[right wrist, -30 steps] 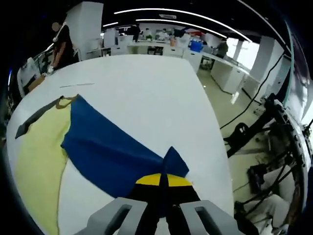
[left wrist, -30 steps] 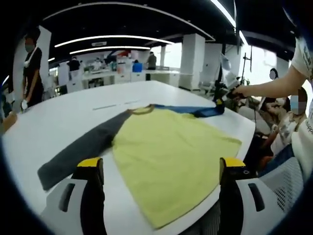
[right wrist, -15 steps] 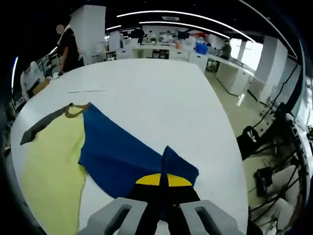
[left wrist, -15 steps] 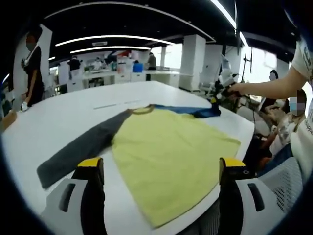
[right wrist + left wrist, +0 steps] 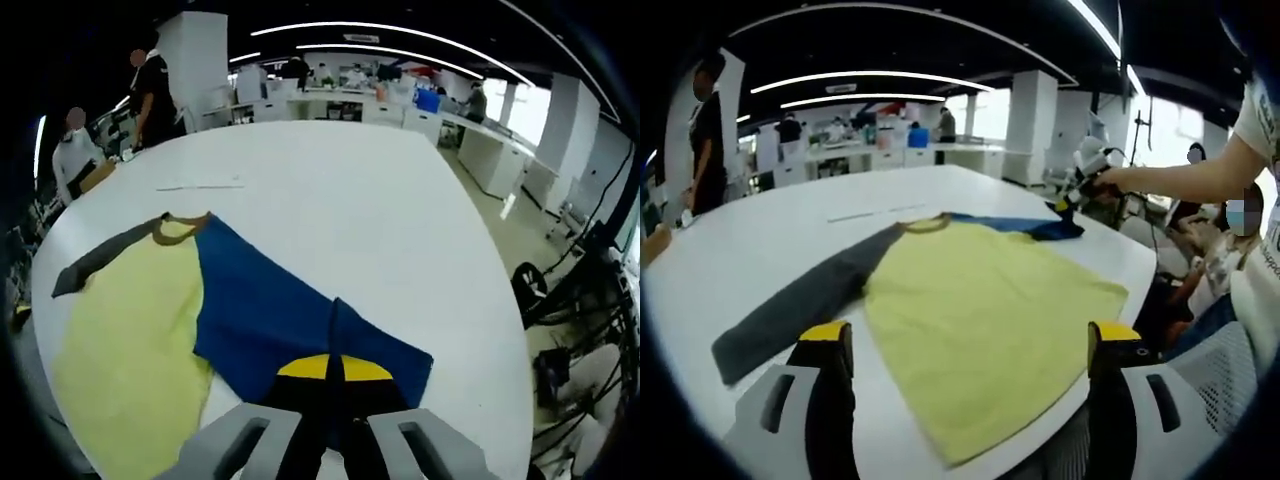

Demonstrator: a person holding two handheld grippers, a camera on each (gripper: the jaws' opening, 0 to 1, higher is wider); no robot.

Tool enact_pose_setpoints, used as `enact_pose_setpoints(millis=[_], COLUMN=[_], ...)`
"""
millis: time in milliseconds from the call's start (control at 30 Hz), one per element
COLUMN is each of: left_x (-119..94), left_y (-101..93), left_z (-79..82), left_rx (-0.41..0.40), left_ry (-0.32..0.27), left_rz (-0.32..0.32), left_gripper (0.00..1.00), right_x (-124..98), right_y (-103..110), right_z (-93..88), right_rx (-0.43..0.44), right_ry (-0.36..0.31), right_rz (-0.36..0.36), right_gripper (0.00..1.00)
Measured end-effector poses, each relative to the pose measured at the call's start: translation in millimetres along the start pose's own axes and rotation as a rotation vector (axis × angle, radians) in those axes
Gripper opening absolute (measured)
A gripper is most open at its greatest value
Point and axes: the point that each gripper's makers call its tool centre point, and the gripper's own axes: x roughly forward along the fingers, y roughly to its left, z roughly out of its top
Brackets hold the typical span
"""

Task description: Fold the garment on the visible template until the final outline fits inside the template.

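The garment (image 5: 980,330) lies flat on the white counter (image 5: 330,190), its blue sleeve (image 5: 290,320) pinched in the right gripper (image 5: 330,378)'s clenched jaws, probably to fold it inward, while the left gripper (image 5: 965,345) hangs released above the hem.

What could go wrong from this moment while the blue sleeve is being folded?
1. The right gripper pinches only the cuff of the blue sleeve, so the fabric may slip out.
2. The yellow shirt body reaches the rim of the white table; pulling could drag it off.
3. The left gripper is open and holds nothing, so the shirt and its grey sleeve may shift.
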Motion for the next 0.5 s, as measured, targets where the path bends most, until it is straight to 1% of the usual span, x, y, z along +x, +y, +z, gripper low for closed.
enact_pose_setpoints(millis=[267,500], left_x=[2.0,1.2], left_y=[-3.1,-4.0], left_z=[-0.2,1.9], left_rx=[-0.001,0.001], left_ry=[0.001,-0.009], left_rz=[-0.011,-0.017], left_gripper=[0.94,0.94], right_x=[3.4,8.7], right_y=[16.0,34.1], right_z=[7.6,18.8], right_rx=[-0.006,-0.006], right_ry=[-0.006,-0.018], right_rz=[0.022,0.049], right_gripper=[0.0,0.0])
